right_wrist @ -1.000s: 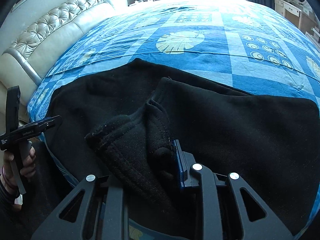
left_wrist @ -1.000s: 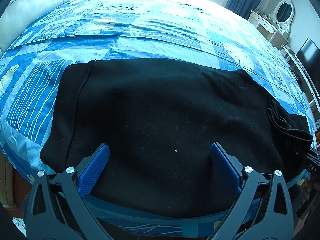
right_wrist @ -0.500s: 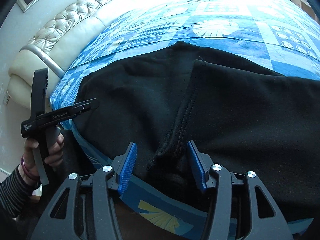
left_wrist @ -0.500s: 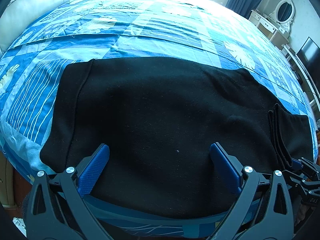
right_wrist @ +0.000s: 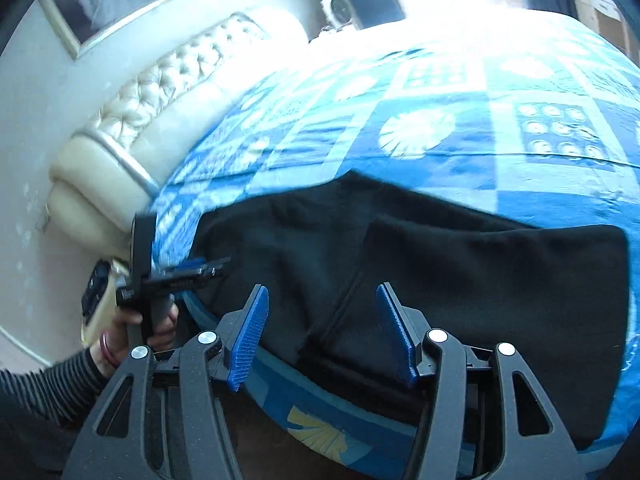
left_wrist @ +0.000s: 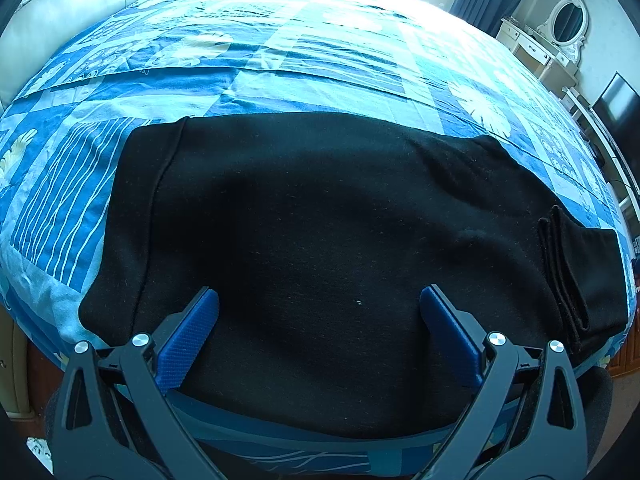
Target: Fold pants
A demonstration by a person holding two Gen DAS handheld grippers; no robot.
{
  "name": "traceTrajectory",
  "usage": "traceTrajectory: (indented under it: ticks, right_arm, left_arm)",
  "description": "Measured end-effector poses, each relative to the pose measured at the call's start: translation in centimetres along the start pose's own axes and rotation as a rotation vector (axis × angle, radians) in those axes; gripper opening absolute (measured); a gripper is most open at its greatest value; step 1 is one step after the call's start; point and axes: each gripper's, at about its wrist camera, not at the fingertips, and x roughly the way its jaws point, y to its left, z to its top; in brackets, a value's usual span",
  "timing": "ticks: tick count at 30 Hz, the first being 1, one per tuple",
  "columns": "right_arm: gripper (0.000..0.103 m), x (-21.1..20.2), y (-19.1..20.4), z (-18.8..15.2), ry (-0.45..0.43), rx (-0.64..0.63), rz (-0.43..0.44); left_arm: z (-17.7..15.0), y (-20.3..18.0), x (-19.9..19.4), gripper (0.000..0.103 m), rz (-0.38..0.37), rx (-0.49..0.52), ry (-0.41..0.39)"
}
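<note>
Here the left claw (left_wrist: 319, 308) hangs over the near edge of the bed (left_wrist: 280, 64), its blue pads (left_wrist: 188, 340) spread wide with nothing pinched between them, only the cloth lying below. The black pants (left_wrist: 320, 220) lie flat across the blue patterned bedspread, the waistband (left_wrist: 132, 216) toward the left and the leg end folded over on top at the right, its cuff (left_wrist: 576, 272) resting near the right edge of the bed. Further right, the right claw (right_wrist: 320, 320) has just been opening; its pads stand apart above the folded cuff edge, not pressing on it. In its view a hand (right_wrist: 132, 324) in a striped sleeve (right_wrist: 44, 384) grips the left claw's handle, beside the tufted cream headboard (right_wrist: 160, 92).
</note>
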Motion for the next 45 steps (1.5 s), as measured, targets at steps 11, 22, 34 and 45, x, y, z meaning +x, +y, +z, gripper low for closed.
traceTrajectory:
  ticks: [11, 22, 34, 45]
  right_arm:
    - [0.059, -1.0, -19.8, 0.5, -0.064, 0.532, -0.018]
    - [0.039, 0.8, -21.3, -1.6, -0.085, 0.630, 0.051]
    - [0.036, -1.8, -18.3, -7.6, -0.040, 0.572, 0.079]
    - [0.052, -1.1, -16.0, -7.3, -0.095, 0.448, -0.022]
  left_arm:
    - [-0.1, -0.2, 0.1, 0.100, 0.014, 0.002, -0.007]
    - [-0.2, -0.1, 0.1, 0.100, 0.007, 0.004, -0.004]
    - [-0.3, 0.0, 0.1, 0.100, 0.009, 0.002, -0.006]
    - [-0.4, -0.2, -0.1, 0.100, 0.013, -0.001, -0.006]
